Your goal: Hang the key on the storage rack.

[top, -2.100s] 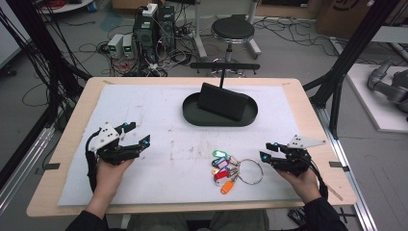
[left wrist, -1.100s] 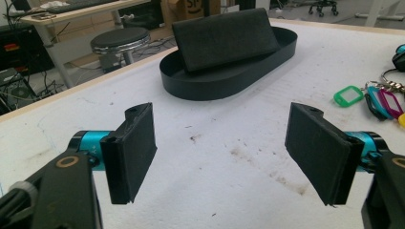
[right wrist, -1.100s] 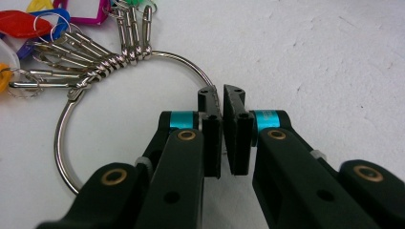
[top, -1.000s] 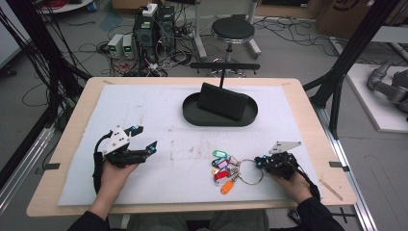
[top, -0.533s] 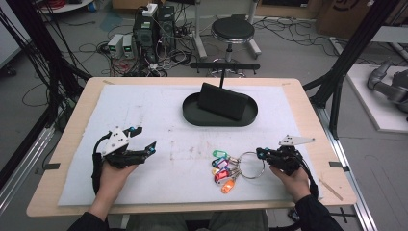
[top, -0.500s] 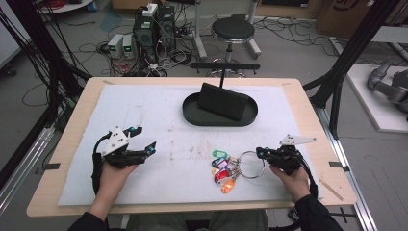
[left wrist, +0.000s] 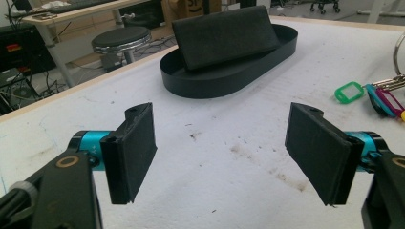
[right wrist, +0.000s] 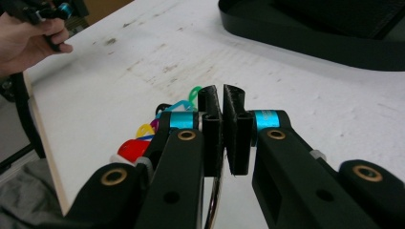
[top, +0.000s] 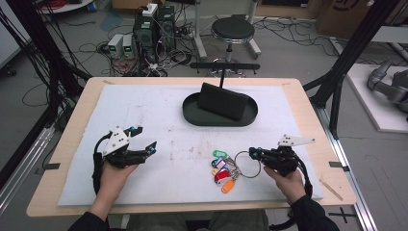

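Note:
A bunch of coloured key tags (top: 222, 168) on a large metal key ring (top: 246, 166) lies on the white mat at the front right. My right gripper (top: 254, 153) reaches in from the right and is shut on the ring's right side. In the right gripper view the jaws (right wrist: 222, 95) stand pressed together, a thin strip of the ring (right wrist: 215, 200) shows under them, and the tags (right wrist: 143, 138) fan out to their left. My left gripper (top: 146, 137) rests at the front left, open, with nothing between its pads (left wrist: 133, 148).
A black oval tray (top: 192, 113) with a black block (top: 222, 102) leaning in it stands at the back middle of the mat. Farther off in the left gripper view are the tray (left wrist: 210, 83) and a green tag (left wrist: 348, 91). Stains mark the middle of the mat.
My right gripper has come in leftward from the table's right side to the key ring and has shut on it. The left gripper has barely moved.

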The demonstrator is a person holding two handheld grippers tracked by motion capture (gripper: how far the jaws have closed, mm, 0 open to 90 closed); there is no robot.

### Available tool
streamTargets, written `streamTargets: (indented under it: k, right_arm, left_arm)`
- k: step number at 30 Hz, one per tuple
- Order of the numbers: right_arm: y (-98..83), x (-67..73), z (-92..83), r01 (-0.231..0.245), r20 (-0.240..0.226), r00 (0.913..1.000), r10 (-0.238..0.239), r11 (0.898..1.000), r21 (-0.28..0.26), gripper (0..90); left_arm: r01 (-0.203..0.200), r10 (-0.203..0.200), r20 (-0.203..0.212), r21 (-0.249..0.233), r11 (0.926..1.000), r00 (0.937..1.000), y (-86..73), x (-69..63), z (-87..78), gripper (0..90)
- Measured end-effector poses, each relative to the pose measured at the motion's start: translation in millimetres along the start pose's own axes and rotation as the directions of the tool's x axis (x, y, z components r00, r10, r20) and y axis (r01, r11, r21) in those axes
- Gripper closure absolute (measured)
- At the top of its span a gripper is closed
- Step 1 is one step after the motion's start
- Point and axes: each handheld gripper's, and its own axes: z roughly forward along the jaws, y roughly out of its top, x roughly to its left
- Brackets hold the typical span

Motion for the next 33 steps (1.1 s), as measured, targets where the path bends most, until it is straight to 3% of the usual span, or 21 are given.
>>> streamTargets:
  k: [2,4,7,22,28,33]
  right_arm:
    - [0.1,3.2,0.2,0.013,-0.007,0.9999,-0.013,1.0,0.012,86.1]
    - [-0.7,6.2,2.8,0.019,-0.024,0.9996,-0.017,0.998,0.062,83.8]
    - [-1.2,11.2,4.6,0.047,-0.017,0.9988,-0.045,0.994,0.096,86.3]
    - [23.9,8.0,-13.6,0.118,-0.021,0.9928,-0.118,0.993,0.014,87.0]
    - [43.1,-1.5,-19.0,0.141,-0.058,0.9882,-0.142,0.99,-0.012,87.0]
    - [58.7,-11.2,-21.0,0.127,-0.068,0.9891,-0.131,0.991,-0.052,87.1]
  left_arm:
    - [-0.001,0.001,0.0,0.0,1.0,1.0,0.1,0.2,-0.2,25.7]
    - [0.001,-0.001,0.0,-0.002,1.0,1.0,0.2,-0.1,0.1,25.7]
    - [-0.004,0.004,0.002,0.0,1.0,1.0,0.8,-0.4,0.2,25.7]
    - [0.002,-0.002,-0.001,0.0,1.0,1.0,-0.9,0.7,-1.5,25.7]
    - [0.002,-0.002,0.001,0.002,1.0,1.0,-1.4,0.8,-1.7,25.7]
    - [0.005,-0.005,-0.002,0.001,1.0,1.0,-1.9,1.3,-2.9,25.7]
